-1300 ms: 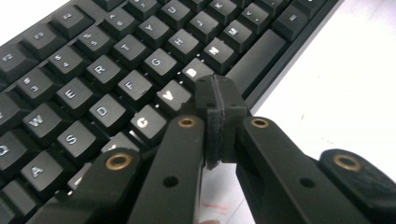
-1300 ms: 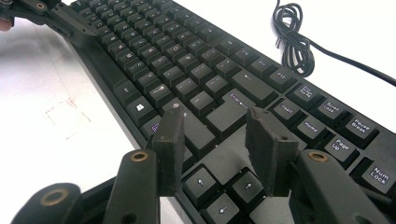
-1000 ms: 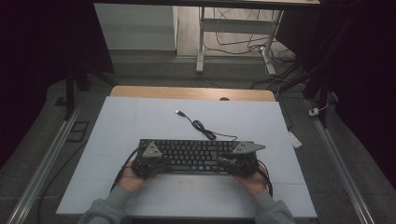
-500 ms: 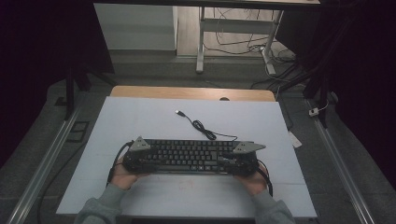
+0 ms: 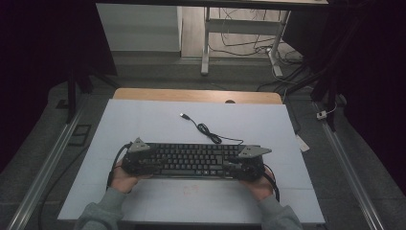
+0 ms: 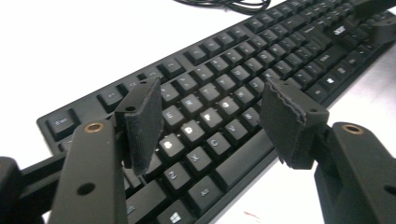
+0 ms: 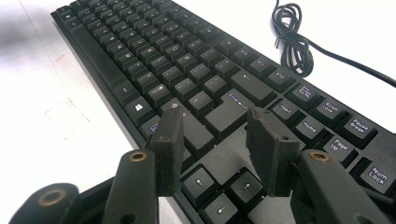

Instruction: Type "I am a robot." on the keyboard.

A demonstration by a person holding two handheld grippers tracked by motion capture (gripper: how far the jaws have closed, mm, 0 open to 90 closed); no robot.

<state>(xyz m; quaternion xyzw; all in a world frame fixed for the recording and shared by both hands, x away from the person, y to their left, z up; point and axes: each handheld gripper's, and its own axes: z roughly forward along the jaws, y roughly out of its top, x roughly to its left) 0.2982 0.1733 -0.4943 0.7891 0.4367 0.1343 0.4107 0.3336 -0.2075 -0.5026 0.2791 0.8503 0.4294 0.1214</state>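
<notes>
Left gripper [image 6: 212,119] jaws just opened, shifted outward to keyboard's [image 5: 191,159] left end

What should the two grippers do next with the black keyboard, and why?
Probably bring the left gripper down and close it on the keyboard at its left end. Its jaws have just been opening and hang apart above the letter keys, gripping nothing. The right gripper hovers open over the arrow keys at the other end, so both ends may need a grip before the keyboard can be lifted or shifted.

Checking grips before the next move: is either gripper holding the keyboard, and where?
Neither. The left gripper has just opened and hovers over the keyboard's left letter keys; the right gripper stands open above the arrow keys.
</notes>
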